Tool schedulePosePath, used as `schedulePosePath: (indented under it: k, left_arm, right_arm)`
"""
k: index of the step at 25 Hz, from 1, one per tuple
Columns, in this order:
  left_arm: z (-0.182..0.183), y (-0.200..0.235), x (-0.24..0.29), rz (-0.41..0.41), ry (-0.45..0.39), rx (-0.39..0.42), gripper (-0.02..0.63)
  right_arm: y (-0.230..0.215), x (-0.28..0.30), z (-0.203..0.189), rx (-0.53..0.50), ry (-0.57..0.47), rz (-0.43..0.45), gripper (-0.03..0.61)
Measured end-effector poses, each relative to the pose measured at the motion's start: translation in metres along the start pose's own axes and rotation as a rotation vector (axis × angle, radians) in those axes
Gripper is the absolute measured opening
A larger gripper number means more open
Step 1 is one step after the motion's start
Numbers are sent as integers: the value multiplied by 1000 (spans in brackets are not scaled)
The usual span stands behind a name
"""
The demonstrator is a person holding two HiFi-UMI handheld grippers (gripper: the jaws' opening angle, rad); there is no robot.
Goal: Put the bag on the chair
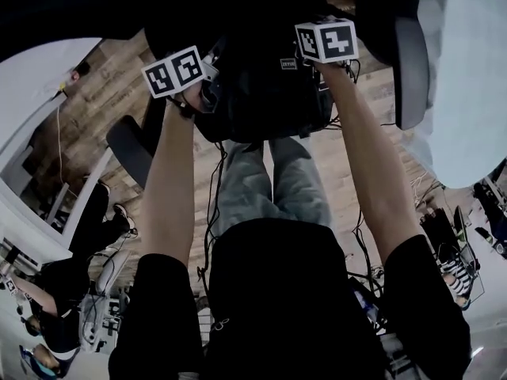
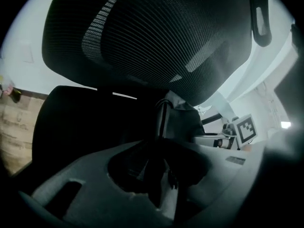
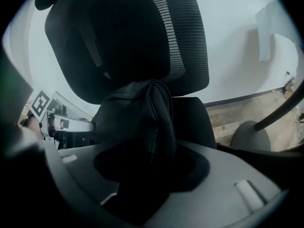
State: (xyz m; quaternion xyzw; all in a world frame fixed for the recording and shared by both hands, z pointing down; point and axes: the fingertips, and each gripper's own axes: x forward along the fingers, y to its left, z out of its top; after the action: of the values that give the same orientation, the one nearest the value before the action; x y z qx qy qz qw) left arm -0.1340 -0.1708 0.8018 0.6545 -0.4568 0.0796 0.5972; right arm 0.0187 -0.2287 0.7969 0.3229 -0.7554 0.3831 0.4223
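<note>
- Backpack [image 3: 135, 122] — black, standing upright on the office chair [image 3: 128, 37]. It is pushed towards the seat's back edge, with its top leaning on the lower part of the mesh backrest [image 2: 147, 37].
- Its underside is hidden behind the gripper bodies. From how squarely it stands I judge the seat [image 3: 194, 118] is carrying the weight, not the straps.
- It sits on the seat's left half in the right gripper view, and the cushion's right side shows bare.
- Left gripper [image 2: 159, 172]: jaws parted. A dark strap [image 2: 161, 118] runs down between them and looks loose rather than pinched.
- Right gripper [image 3: 142, 175]: jaws wide apart. A fold of the backpack's top fabric hangs in the gap, and I see no squeeze on it.
- Both grippers sit high at the backpack's top, one on each side. This is probably how the load was kept level and upright — each gripper's marker cube [image 2: 244, 129] shows in the other's view.
- The backrest works as a stop, so the backpack should stay up without a grip.
- Judgement: placement is essentially made. What remains is backing the jaws off without snagging strap or fabric, which could tip the backpack towards the seat's front edge.
</note>
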Motion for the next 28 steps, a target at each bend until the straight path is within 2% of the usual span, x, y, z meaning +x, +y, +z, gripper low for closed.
schedulePosePath:
  k: [4, 7, 9, 12, 13, 14, 17, 20, 24, 28]
  left_arm:
    - [-6, 7, -5, 5, -2, -8, 180]
    - [-9, 10, -27, 35, -44, -31, 181]
    - [-6, 7, -43, 69, -83, -22, 146]
    - [2, -9, -62, 96, -151, 10, 45]
    - [7, -21, -67, 75, -185, 16, 38]
    - [13, -35, -73, 44, -226, 15, 40]
    - [30, -80, -96, -5, -339, 23, -2]
    - [48, -127, -127, -11, -425, 80, 2]
    - [53, -187, -170, 43, -500, 164, 2]
    - [71, -250, -216, 165, -570, 377, 3]
  right_arm:
    - [-11, -9, 0, -11, -24, -26, 258]
    - [-7, -28, -4, -47, -68, -43, 258]
    - [-3, -45, -5, -33, -112, -57, 247]
    - [1, -74, -5, 17, -188, -74, 202]
    - [2, -85, -4, 38, -223, -75, 161]
    - [5, -98, -1, 59, -264, -74, 88]
    - [17, -142, 12, 95, -386, -59, 6]
    - [37, -193, 36, 94, -510, -25, 6]
    - [68, -267, 57, 88, -655, 58, 9]
    - [99, -341, 88, 39, -797, 114, 11]
